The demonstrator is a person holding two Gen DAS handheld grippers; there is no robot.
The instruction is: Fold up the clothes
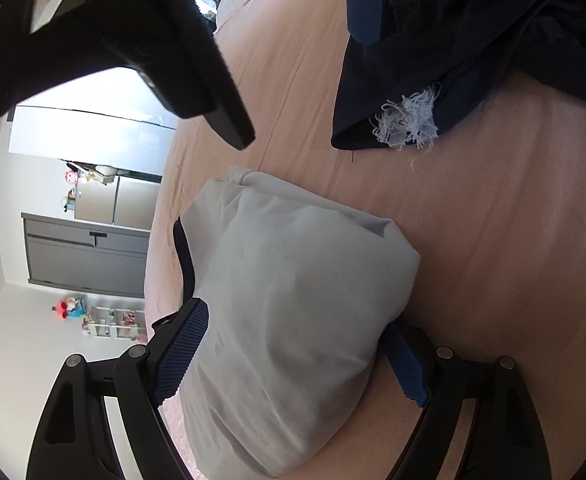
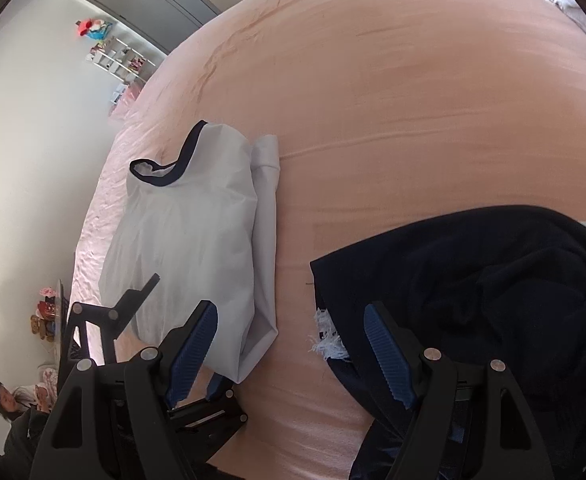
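A folded white shirt (image 1: 293,280) with a dark navy collar lies on the pink bed sheet (image 1: 493,240). My left gripper (image 1: 293,340) stands open astride its near end, a blue pad on each side, the right pad partly hidden by cloth. A dark navy garment (image 2: 493,300) with a frayed white patch (image 2: 327,336) lies crumpled to the right. My right gripper (image 2: 291,356) is open over that garment's frayed edge, gripping nothing; its right pad overlaps the dark cloth. In the right wrist view the white shirt (image 2: 189,240) lies left of the left pad.
The bed's edge (image 2: 93,220) runs down the left side, with pale floor beyond. A grey wardrobe (image 1: 85,252) and a white shelf with toys (image 2: 117,56) stand by the wall. A person (image 2: 1,396) sits low at the far left. Bare sheet (image 2: 413,100) stretches beyond both garments.
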